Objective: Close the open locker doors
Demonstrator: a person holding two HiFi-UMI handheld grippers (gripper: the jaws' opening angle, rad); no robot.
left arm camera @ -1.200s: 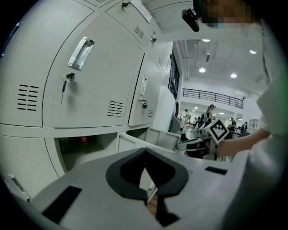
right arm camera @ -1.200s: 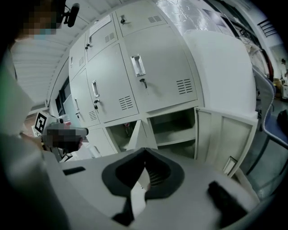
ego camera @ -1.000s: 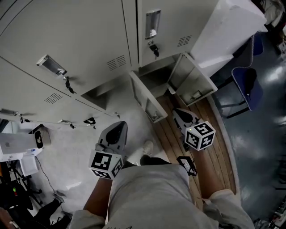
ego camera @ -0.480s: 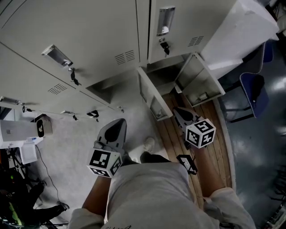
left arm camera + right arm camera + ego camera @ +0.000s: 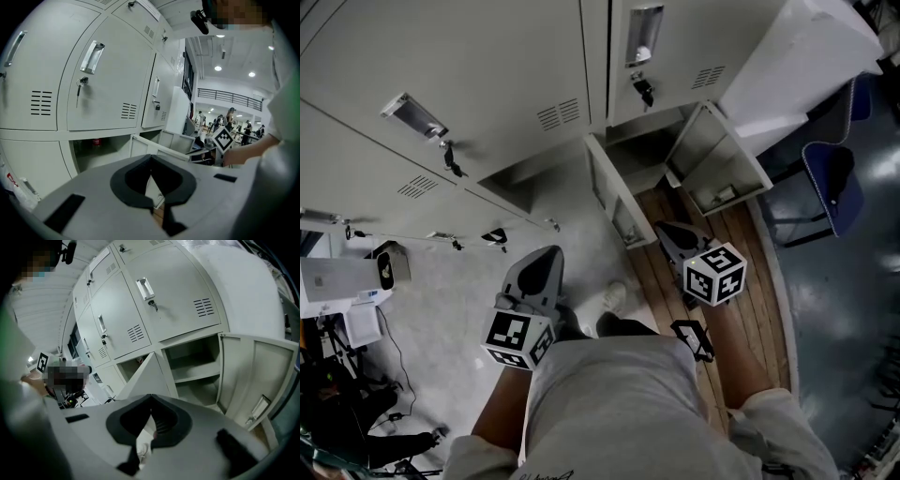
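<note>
Evidently unstarted: left door and right door stood open; left gripper and right gripper closed, seemingly empty

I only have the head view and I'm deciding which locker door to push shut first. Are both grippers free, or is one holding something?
Observer: Both are free. In its own view the left gripper has its jaws together with nothing between them, and the right gripper looks the same.
Operator: Is anything inside the lockers that might stop a door from closing?
Observer: The left gripper view shows a small red object in the left open locker. It sits at the back, well clear of the door opening. I cannot tell what it is.
</note>
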